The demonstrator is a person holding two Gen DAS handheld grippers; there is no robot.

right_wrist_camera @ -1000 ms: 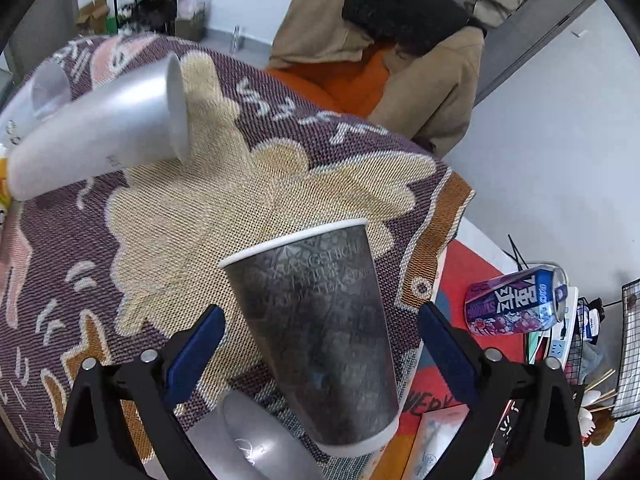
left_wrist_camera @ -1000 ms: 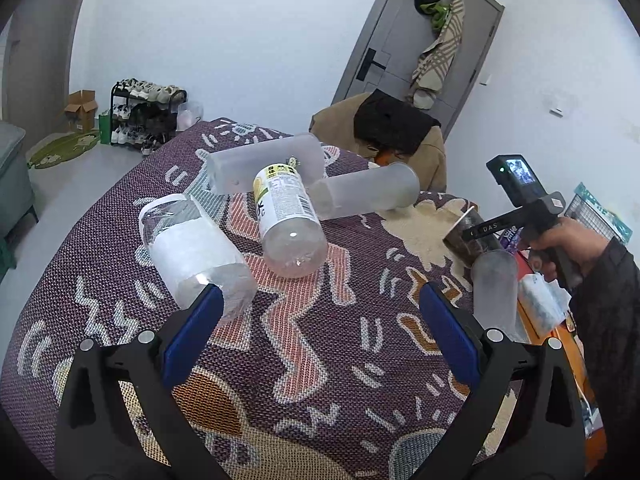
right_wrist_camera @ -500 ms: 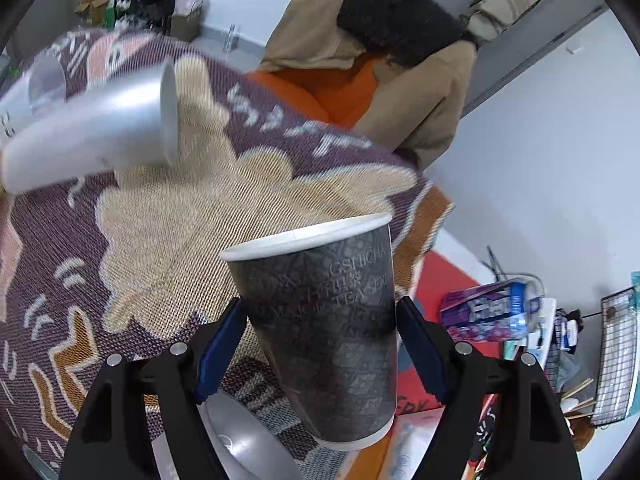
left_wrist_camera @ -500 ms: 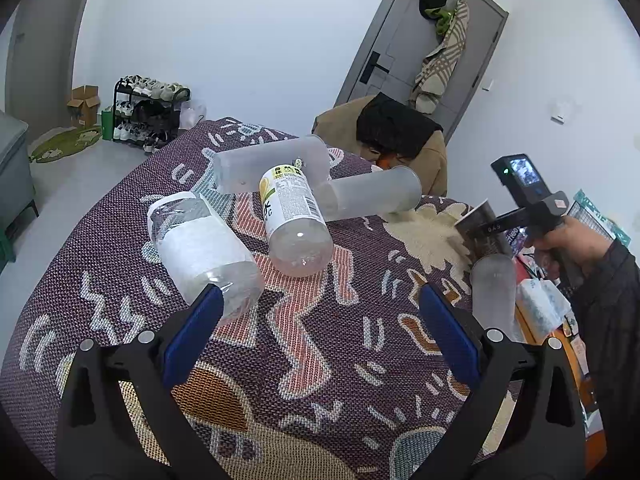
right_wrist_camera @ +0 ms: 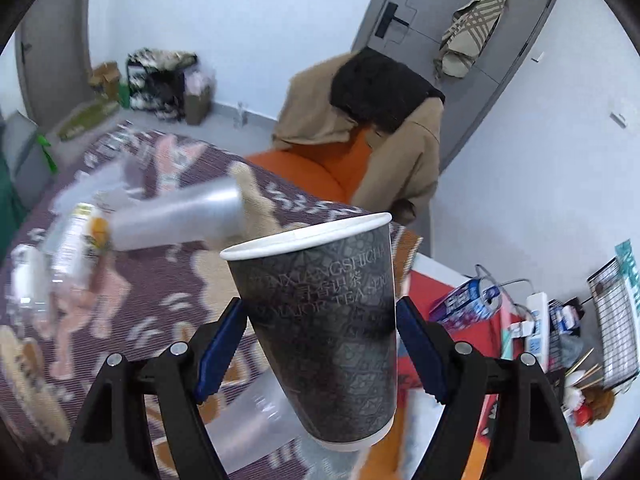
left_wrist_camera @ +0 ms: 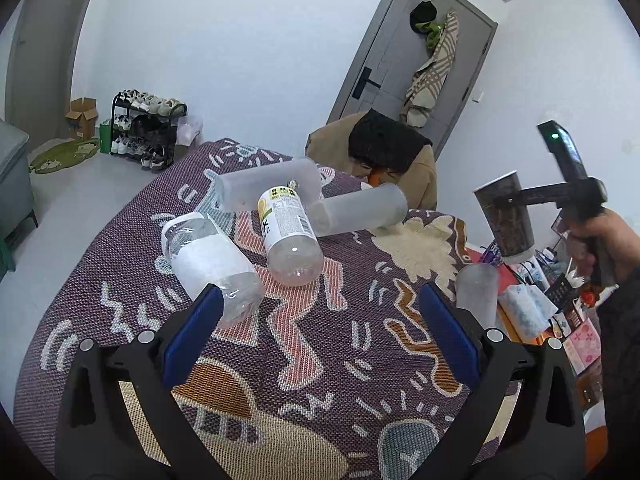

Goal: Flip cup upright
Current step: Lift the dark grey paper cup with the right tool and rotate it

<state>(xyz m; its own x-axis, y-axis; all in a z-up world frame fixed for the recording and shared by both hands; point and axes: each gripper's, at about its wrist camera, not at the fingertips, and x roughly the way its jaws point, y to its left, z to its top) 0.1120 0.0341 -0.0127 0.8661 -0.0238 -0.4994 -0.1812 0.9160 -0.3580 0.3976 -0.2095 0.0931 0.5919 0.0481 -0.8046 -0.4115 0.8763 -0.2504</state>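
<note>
A dark grey paper cup (right_wrist_camera: 324, 320) with a white rim is held nearly upright, mouth up, between the blue pads of my right gripper (right_wrist_camera: 322, 344), which is shut on its body. It is lifted clear of the table. In the left wrist view the same cup (left_wrist_camera: 505, 216) hangs in the air at the right, above the table's right edge, with the right gripper (left_wrist_camera: 516, 197) clamped on it. My left gripper (left_wrist_camera: 318, 340) is open and empty, low over the patterned tablecloth (left_wrist_camera: 280, 360).
Two clear plastic bottles (left_wrist_camera: 212, 260) (left_wrist_camera: 289, 236) and two frosted tumblers (left_wrist_camera: 268, 184) (left_wrist_camera: 360, 210) lie on the cloth. A frosted cup (left_wrist_camera: 476, 294) stands upside down near the right edge. Clutter and a can (right_wrist_camera: 466, 304) sit right of the table. A coat-draped chair (right_wrist_camera: 372, 128) stands behind.
My right gripper closed on the dark cup, lifted it off the table and tipped it nearly upright. The left gripper stayed about where it was, open.
</note>
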